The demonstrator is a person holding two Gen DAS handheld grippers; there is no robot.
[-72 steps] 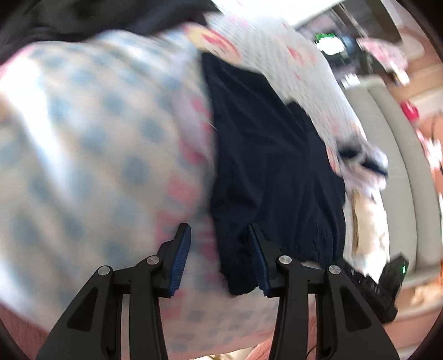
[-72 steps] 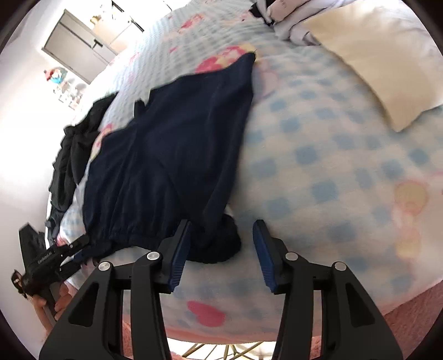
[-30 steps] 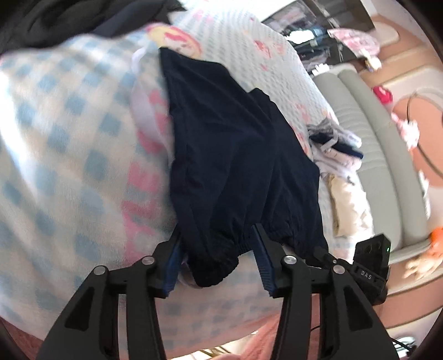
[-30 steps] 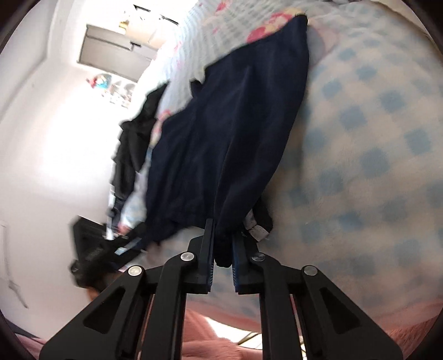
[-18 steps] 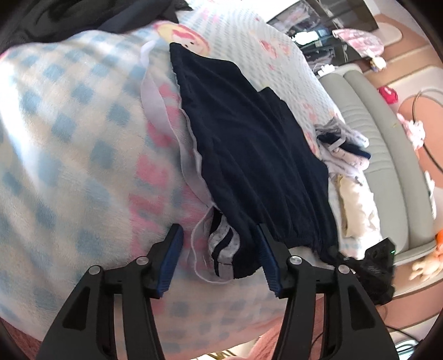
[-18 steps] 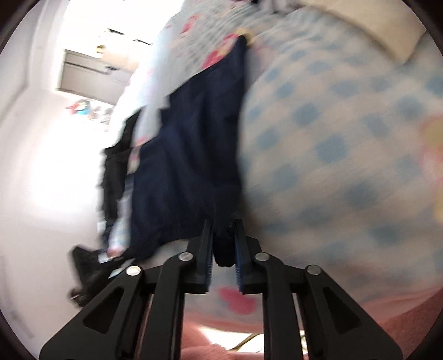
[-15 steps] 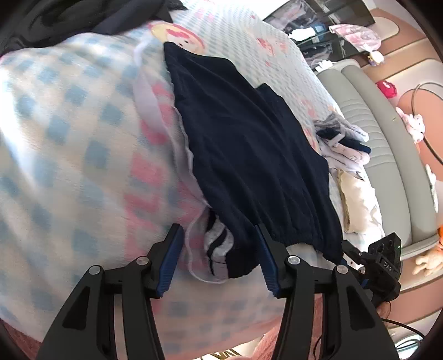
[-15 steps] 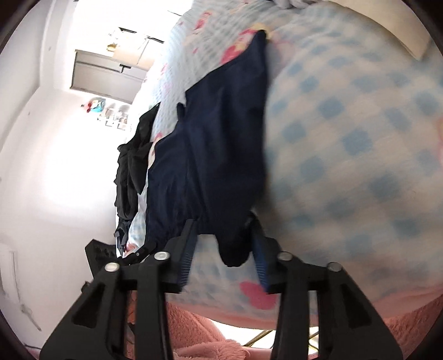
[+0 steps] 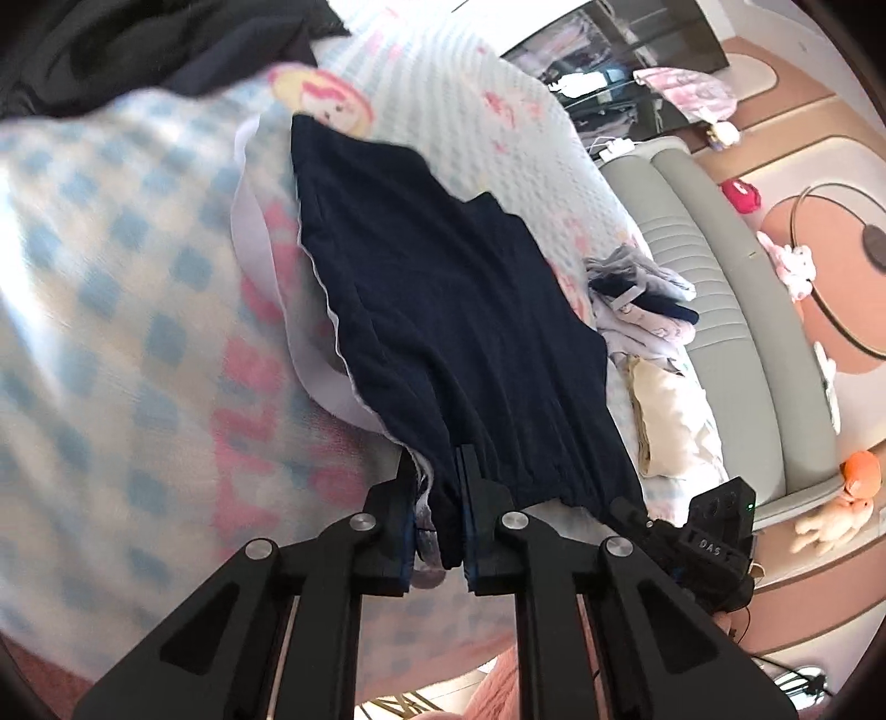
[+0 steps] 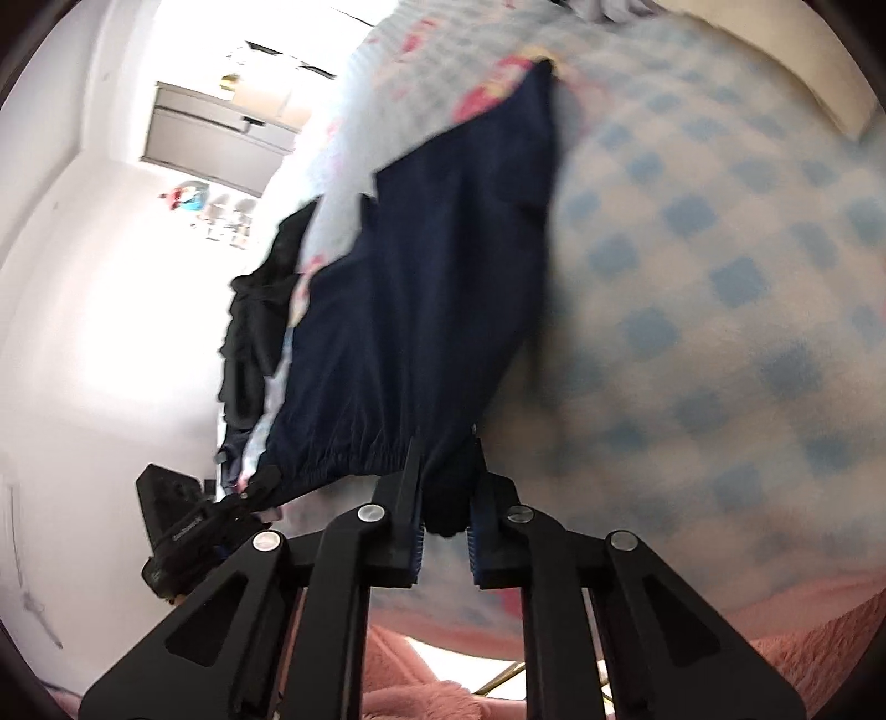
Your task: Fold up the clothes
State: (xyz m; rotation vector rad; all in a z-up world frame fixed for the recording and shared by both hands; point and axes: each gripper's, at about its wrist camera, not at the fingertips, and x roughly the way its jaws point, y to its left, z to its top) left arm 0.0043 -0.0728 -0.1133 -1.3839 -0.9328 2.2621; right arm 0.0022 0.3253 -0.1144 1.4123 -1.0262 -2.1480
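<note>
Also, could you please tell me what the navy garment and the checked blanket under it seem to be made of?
Navy garment: soft, matte knit, probably cotton jersey; it drapes limply and gathers at an elastic hem. Checked blanket: plush fleece by the look, with fuzzy blue-and-white squares, though blur leaves it uncertain.

The dark navy elastic-waist shorts (image 9: pixel 443 310) lie flat on the blue-and-white checked blanket (image 9: pixel 111 310) covering the bed, waistband at the near edge. The left gripper (image 9: pixel 437 498) grips 1 waistband corner, the right gripper (image 10: pixel 446 498) the other; both sets of jaws have just been closing on the cloth. A heap of black clothes (image 9: pixel 138 44) lies on the bed beyond the shorts' left side. On the right, a small pile of pale printed garments (image 9: pixel 642 310) sits behind a cream folded cloth (image 9: pixel 670 415), beside the grey padded bed frame (image 9: pixel 736 332).
</note>
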